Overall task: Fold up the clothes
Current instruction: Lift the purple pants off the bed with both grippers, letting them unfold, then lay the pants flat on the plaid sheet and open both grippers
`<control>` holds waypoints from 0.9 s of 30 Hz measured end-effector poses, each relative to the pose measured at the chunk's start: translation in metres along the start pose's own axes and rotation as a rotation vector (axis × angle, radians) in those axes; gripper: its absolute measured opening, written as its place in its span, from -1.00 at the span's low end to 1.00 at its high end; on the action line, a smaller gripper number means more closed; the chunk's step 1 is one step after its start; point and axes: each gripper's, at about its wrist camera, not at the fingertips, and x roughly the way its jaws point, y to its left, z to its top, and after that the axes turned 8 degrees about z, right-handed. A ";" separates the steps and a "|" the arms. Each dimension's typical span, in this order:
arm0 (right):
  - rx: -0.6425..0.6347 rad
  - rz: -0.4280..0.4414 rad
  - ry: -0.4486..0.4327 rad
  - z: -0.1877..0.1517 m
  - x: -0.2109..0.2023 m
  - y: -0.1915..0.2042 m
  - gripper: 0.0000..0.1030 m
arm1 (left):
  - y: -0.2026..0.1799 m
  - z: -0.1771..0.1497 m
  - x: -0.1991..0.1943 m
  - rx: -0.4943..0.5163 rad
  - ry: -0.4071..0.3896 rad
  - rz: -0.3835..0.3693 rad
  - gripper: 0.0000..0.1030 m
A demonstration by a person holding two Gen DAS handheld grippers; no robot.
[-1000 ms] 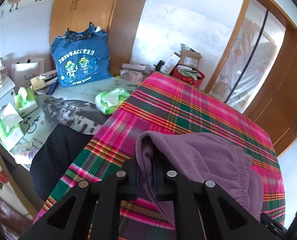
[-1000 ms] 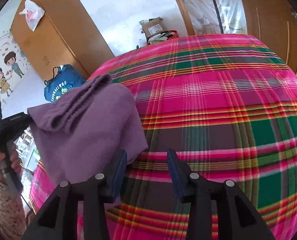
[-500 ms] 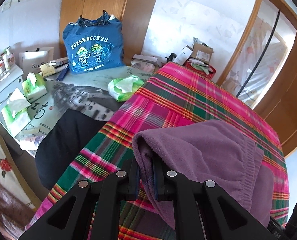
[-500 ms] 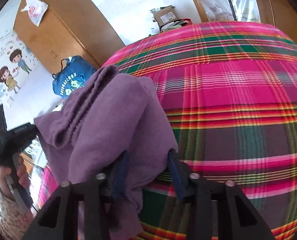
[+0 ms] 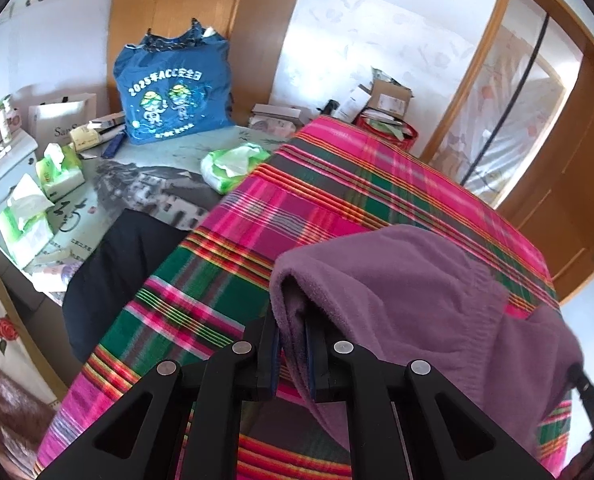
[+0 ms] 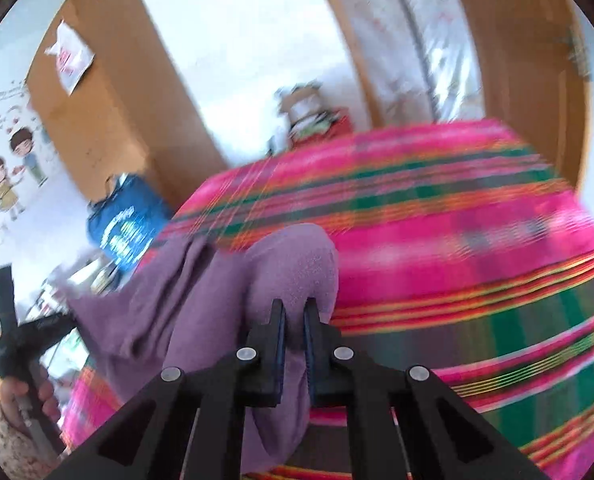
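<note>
We see the fuzzy purple fleece garment (image 5: 409,288) draped lower centre above the plaid bedspread (image 5: 337,200), left claw (image 5: 293,344) pinching its edge, right claw (image 6: 295,332) just closed on a fold, both angled down.

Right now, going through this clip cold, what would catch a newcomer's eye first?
The bright pink and green plaid bedspread fills most of both views. Over it hangs a purple fleece garment, pinched at one edge by the left claw and at another by the right claw, whose jaws have just been closing on the cloth. Behind, a blue printed bag stands on the side table against the wooden wardrobe.
</note>
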 end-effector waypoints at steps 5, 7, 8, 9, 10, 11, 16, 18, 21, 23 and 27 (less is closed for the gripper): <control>0.028 -0.120 -0.116 0.018 -0.047 -0.027 -0.83 | -0.012 -0.007 -0.015 0.018 -0.011 -0.038 -0.81; 0.027 -0.172 -0.140 0.024 -0.058 -0.034 -0.84 | -0.015 -0.009 -0.021 0.017 -0.014 -0.062 -0.81; 0.028 -0.224 -0.160 0.030 -0.067 -0.042 -0.83 | -0.016 -0.010 -0.025 0.017 -0.017 -0.073 -0.81; 0.029 -0.250 -0.171 0.033 -0.074 -0.048 -0.83 | -0.018 -0.010 -0.028 0.019 -0.020 -0.082 -0.81; 0.037 -0.271 -0.185 0.035 -0.078 -0.052 -0.83 | -0.019 -0.011 -0.032 0.020 -0.023 -0.093 -0.81; 0.051 -0.292 -0.199 0.037 -0.084 -0.058 -0.83 | -0.020 -0.012 -0.036 0.020 -0.026 -0.104 -0.81; 0.086 -0.388 -0.206 0.034 -0.097 -0.083 -0.83 | -0.020 -0.021 -0.046 0.022 -0.020 -0.127 -0.81; 0.092 -0.418 -0.193 0.030 -0.097 -0.091 -0.83 | -0.017 -0.027 -0.045 0.027 -0.005 -0.121 -0.81; 0.087 -0.461 -0.184 0.025 -0.096 -0.100 -0.83 | -0.013 -0.038 -0.042 0.039 0.032 -0.120 -0.81; 0.084 -0.489 -0.174 0.026 -0.095 -0.106 -0.83 | -0.010 -0.046 -0.037 0.069 0.053 -0.099 -0.81; 0.081 -0.501 -0.103 0.020 -0.083 -0.114 -0.82 | -0.003 -0.059 -0.029 0.109 0.097 -0.068 -0.81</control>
